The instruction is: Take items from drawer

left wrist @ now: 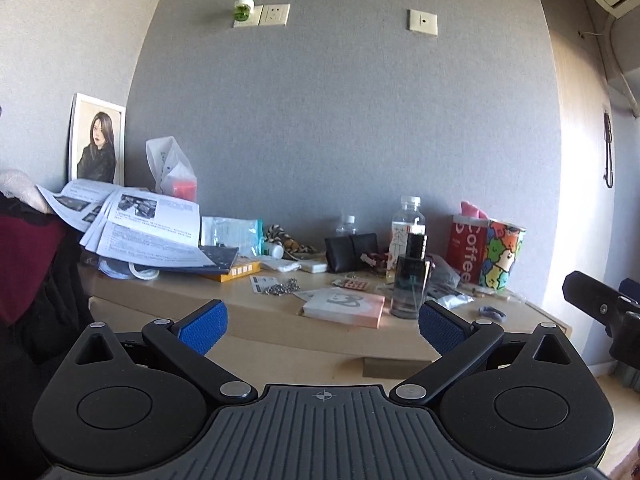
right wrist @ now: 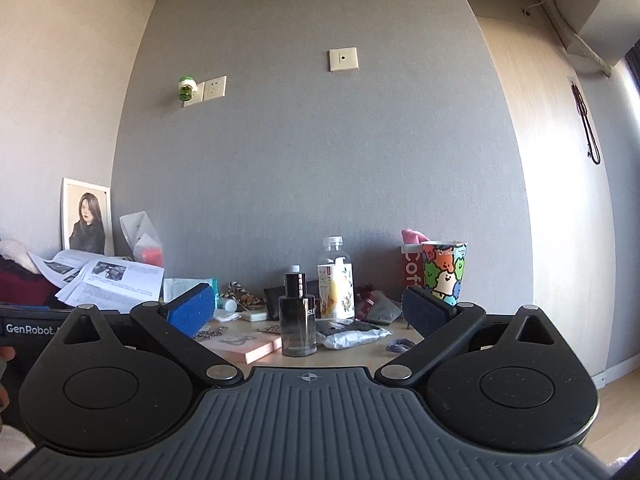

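Hovering level before the cluttered desk (left wrist: pixel 256 316), the left gripper (left wrist: pixel 322 324) and right gripper (right wrist: pixel 308 312) both have fingers spread, holding nothing, likely poised to reach lower. The drawer itself cannot be made out. A red bag (left wrist: pixel 464 248) reads "Coffee"; the left gripper's body says "GenRobot".

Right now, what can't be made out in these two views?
- Drawer: not in either view; the left wrist view shows only the wooden desk front.
- Black perfume bottle label: too small.
- Red coffee bag: half hidden behind the colourful cartoon cup.
- Both jaws open, empty.
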